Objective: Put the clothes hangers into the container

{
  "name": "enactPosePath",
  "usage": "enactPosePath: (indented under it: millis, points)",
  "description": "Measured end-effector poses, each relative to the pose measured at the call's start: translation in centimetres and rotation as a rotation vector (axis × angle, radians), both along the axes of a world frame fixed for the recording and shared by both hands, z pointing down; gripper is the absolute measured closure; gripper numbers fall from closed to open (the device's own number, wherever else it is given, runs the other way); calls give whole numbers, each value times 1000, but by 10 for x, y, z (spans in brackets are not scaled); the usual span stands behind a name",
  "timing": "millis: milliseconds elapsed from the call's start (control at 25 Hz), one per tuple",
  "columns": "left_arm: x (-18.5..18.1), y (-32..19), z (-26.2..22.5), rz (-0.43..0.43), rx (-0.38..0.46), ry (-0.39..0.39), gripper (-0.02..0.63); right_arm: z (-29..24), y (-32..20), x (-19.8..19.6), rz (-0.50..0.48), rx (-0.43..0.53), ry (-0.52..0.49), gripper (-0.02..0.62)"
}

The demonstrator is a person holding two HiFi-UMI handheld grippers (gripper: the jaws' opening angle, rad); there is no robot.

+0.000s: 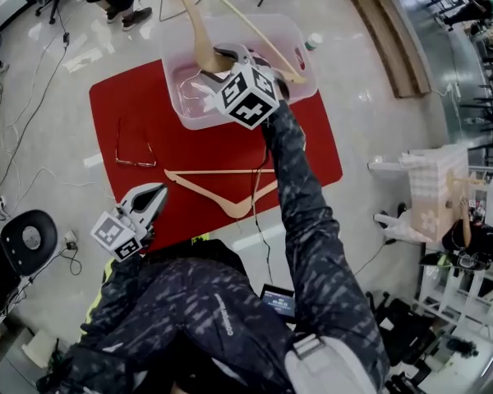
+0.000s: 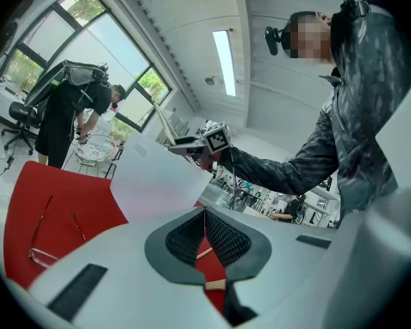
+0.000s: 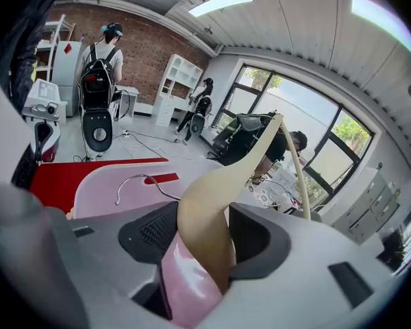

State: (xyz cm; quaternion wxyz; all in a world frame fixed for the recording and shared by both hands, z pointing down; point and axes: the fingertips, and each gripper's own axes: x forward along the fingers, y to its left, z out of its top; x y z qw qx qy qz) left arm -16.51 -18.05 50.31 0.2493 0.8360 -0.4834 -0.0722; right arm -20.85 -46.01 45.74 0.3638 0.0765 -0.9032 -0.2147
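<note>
Your right tongs [image 1: 223, 58] clamped the hanger [image 1: 199, 33], its top cut off, over the container [image 1: 191, 110]; left tongs [image 1: 154, 194] sat closed, empty.

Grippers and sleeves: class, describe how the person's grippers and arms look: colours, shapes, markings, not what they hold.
The left gripper and right gripper have pale grey shells tapering to the jaws, with dark grey mesh-textured pads. Each carries a white cube printed with black square markers. The sleeves are dark with a grey speckled pattern.
</note>
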Motion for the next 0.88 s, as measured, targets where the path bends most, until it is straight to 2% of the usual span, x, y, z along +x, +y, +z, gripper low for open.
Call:
enactPosePath:
  millis: [240,440,560,880]
  points:
    - [-1,-9,5,8,-12,6,595,18,-21,-9,-4,3,60,358]
    - [-8,-5,11,-10,-22,13,595,43,-24,-8,-45,46,192,360]
    - [-15,-1,13,-21,-27,14,595,50,-22,-7,-61,78,244,387]
    - [-19,-4,14,-18,-21,21,595,64,-16,3,-58,49,340,385]
